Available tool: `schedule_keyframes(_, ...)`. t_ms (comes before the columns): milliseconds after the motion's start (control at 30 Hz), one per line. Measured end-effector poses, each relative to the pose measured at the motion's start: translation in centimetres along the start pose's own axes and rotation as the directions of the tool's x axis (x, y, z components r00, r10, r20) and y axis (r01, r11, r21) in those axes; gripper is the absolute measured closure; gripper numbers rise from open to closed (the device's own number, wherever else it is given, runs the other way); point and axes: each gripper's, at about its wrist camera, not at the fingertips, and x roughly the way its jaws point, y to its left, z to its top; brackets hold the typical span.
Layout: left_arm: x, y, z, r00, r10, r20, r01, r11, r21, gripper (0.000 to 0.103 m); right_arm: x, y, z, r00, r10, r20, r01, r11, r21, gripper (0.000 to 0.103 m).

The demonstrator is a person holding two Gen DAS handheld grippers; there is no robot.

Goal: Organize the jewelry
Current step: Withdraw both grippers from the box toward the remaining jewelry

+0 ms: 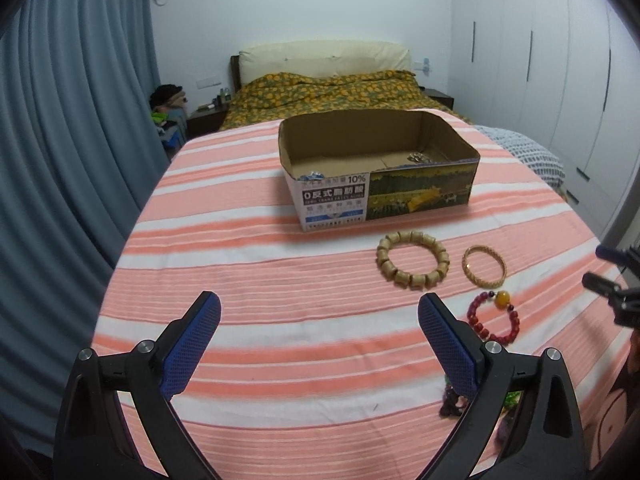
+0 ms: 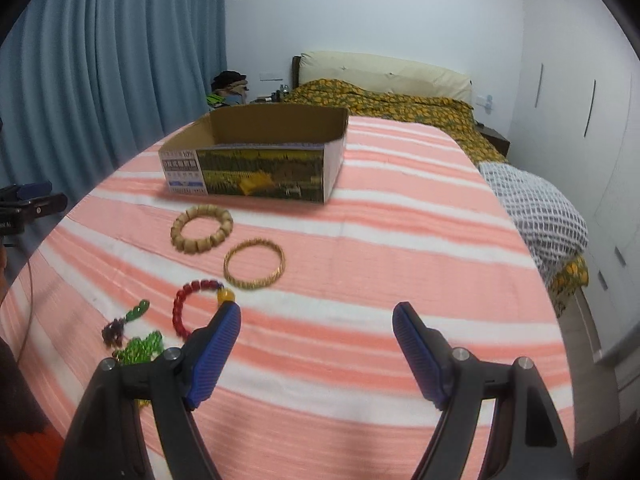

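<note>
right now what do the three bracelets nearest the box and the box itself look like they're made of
Beaded bracelet: probably wood, with pale tan, matte, barrel-shaped beads.
Bangle: seems metal or gold-coloured, a thin rigid ring with a ribbed, shiny surface.
Red bracelet: glossy translucent beads, maybe glass or resin, with one amber-like bead.
Box: corrugated cardboard, brown inside, printed outside.

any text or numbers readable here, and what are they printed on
"10%" on the white front panel of the cardboard box
"0反式脂肪酸" in bold on the dark band just below it
Smaller lines under that band: too blurred to read
The same panel in the right wrist view: only "10%" can be made out
Partial lettering on the black device at the left edge: unreadable
</note>
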Motion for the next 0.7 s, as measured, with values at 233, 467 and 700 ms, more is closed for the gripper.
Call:
schedule_keyframes(233,0.4,0.1,-1.2,1.000,-0.010,-0.013,0.010,1.000,-0.021,0.004,-0.6,0.7,-1.9,1.000,-0.010,0.001,0.010,1.000,0.000,0.023)
schedule_keyframes(467,0.9,1.1,-4.9,0.998,-0.026,-0.056,0.024,0.999,-0.036,0.003,-1.4,1.5,-4.2,1.000,-0.009,0.010,0.009,1.000,0.011,0.023)
schedule_keyframes(700,0.8,0.9,-9.1,0.990,-0.088,-0.111,0.087,0.996,-0.013,0.004,-2.1,2.3,-7.5,1.000,-0.015,-0.023,0.015,1.000,0.008,0.023)
